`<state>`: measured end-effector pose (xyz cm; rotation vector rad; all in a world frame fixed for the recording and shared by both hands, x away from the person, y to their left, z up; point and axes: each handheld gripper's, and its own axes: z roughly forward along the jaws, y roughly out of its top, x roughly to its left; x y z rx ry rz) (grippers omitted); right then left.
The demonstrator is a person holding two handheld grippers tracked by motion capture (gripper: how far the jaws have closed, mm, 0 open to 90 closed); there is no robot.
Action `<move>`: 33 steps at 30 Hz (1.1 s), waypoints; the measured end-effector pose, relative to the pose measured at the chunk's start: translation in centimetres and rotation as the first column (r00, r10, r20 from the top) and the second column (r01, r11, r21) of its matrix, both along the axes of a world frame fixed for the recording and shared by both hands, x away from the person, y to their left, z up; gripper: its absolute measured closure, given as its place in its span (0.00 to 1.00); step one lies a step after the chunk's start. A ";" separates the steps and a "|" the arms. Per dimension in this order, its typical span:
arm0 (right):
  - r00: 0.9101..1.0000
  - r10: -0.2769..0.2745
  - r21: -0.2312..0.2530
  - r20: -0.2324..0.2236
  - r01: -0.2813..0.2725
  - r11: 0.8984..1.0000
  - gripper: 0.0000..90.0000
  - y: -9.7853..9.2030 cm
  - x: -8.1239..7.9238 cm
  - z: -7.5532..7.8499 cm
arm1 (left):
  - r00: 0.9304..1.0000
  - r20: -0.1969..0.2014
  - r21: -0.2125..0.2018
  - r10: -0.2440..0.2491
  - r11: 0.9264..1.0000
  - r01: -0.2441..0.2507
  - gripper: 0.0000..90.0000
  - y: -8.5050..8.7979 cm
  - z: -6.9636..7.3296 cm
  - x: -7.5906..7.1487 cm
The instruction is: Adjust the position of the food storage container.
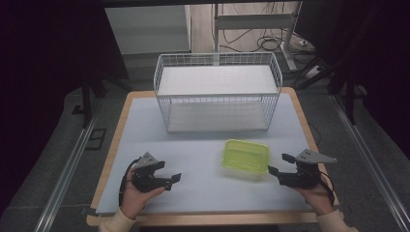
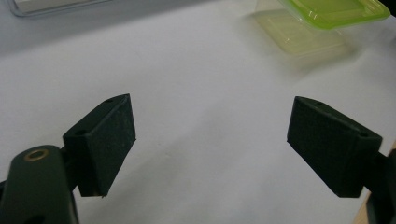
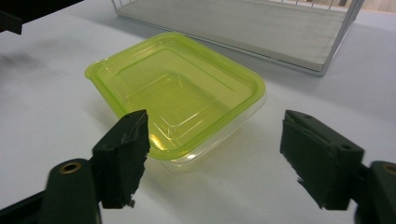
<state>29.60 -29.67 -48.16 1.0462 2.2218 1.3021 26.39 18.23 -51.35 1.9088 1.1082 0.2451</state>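
Observation:
A clear plastic container with a lime-green lid (image 1: 245,156) sits on the table right of centre, in front of the basket. My right gripper (image 1: 279,164) is open just to its right, jaws pointing at it and not touching. In the right gripper view the container (image 3: 182,88) lies close ahead of the spread jaws of the right gripper (image 3: 215,140). My left gripper (image 1: 173,181) is open over bare table at the front left, well apart from the container. The left gripper view has its own jaws (image 2: 210,126) wide apart and the container (image 2: 327,18) far off at the upper right.
A white wire basket (image 1: 217,92) with a pale board in its bottom stands at the back middle of the table, seen again as the basket (image 3: 261,28) behind the container. A pale mat (image 1: 208,188) covers the wooden table. Cables and desk legs lie on the floor beyond.

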 end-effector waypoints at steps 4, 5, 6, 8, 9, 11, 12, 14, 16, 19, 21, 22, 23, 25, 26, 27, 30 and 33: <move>1.000 -0.005 -0.003 -0.007 0.005 1.000 0.35 -0.2 0.0 0.1 | 1.000 0.003 0.004 -0.007 1.000 0.007 0.17 0.0 -0.1 -0.1; 1.000 -0.002 -0.006 -0.005 0.002 1.000 0.37 -0.2 0.0 0.1 | 1.000 0.002 0.001 -0.004 1.000 0.004 0.17 -0.1 0.0 -0.2; 1.000 0.002 -0.006 -0.003 -0.002 1.000 0.39 -0.2 -0.1 0.2 | 1.000 0.002 0.002 -0.007 1.000 0.007 0.17 -0.1 0.0 -0.2; 1.000 0.005 -0.006 0.000 -0.005 1.000 0.44 -0.2 -0.2 0.4 | 1.000 0.006 0.003 -0.009 1.000 0.009 0.17 -0.2 0.0 -0.3; 1.000 0.008 -0.008 0.008 -0.008 1.000 0.50 -0.1 -0.4 0.6 | 1.000 0.008 0.003 -0.009 1.000 0.009 0.17 -0.3 0.1 -0.3; 1.000 0.014 -0.009 0.023 -0.013 1.000 0.61 -0.1 -0.6 0.8 | 1.000 0.010 0.001 -0.013 1.000 0.013 0.17 -0.3 0.1 -0.3; 1.000 0.016 -0.010 0.026 -0.016 1.000 0.69 -0.1 -0.7 1.0 | 1.000 0.010 0.004 -0.017 1.000 0.017 0.17 -0.3 0.1 -0.3; 0.999 0.017 -0.014 0.035 -0.017 1.000 0.81 -0.2 -0.9 1.3 | 1.000 0.002 0.005 -0.017 1.000 0.017 0.17 -0.4 -0.1 -0.2; 0.998 0.047 -0.012 0.032 -0.046 0.999 0.93 -0.2 -0.9 1.6 | 1.000 -0.002 0.004 -0.017 1.000 0.017 0.17 -0.3 -0.2 -0.2; 0.996 0.085 -0.007 0.011 -0.085 0.996 1.00 0.0 -0.8 1.5 | 1.000 -0.002 0.001 -0.013 1.000 0.013 0.17 -0.2 -0.1 -0.2; 0.994 0.105 -0.008 -0.005 -0.105 0.994 1.00 0.3 -0.8 1.4 | 1.000 -0.001 0.002 -0.016 1.000 0.016 0.17 -0.1 -0.1 -0.3; 0.993 0.113 -0.011 -0.011 -0.114 0.993 1.00 0.6 -0.8 1.4 | 1.000 -0.001 0.003 -0.016 1.000 0.016 0.17 -0.2 -0.2 -0.3; 0.992 0.125 -0.015 -0.014 -0.125 0.992 1.00 0.8 -0.9 1.4 | 1.000 -0.001 0.003 -0.014 1.000 0.014 0.17 -0.2 -0.2 -0.4; 0.988 0.153 -0.018 -0.025 -0.154 0.988 1.00 1.5 -1.1 1.3 | 1.000 -0.002 0.006 -0.017 1.000 0.017 0.17 -0.3 -0.2 -0.4; 0.986 0.165 -0.022 -0.031 -0.166 0.986 1.00 1.8 -1.2 1.3 | 1.000 -0.004 0.006 -0.017 1.000 0.017 0.17 -0.3 -0.3 -0.4; 0.983 0.180 -0.027 -0.041 -0.181 0.983 1.00 2.2 -1.3 1.1 | 1.000 -0.006 0.005 -0.017 1.000 0.017 0.17 -0.3 -0.3 -0.4; 0.972 0.222 -0.055 -0.072 -0.226 0.972 1.00 3.6 -1.5 0.5 | 1.000 -0.010 0.005 -0.015 1.000 0.015 0.17 -0.2 -0.4 -0.3; 0.962 0.253 -0.098 -0.100 -0.263 0.960 1.00 4.7 -1.6 -0.3 | 1.000 -0.013 0.005 -0.017 1.000 0.017 0.17 -0.2 -0.4 -0.4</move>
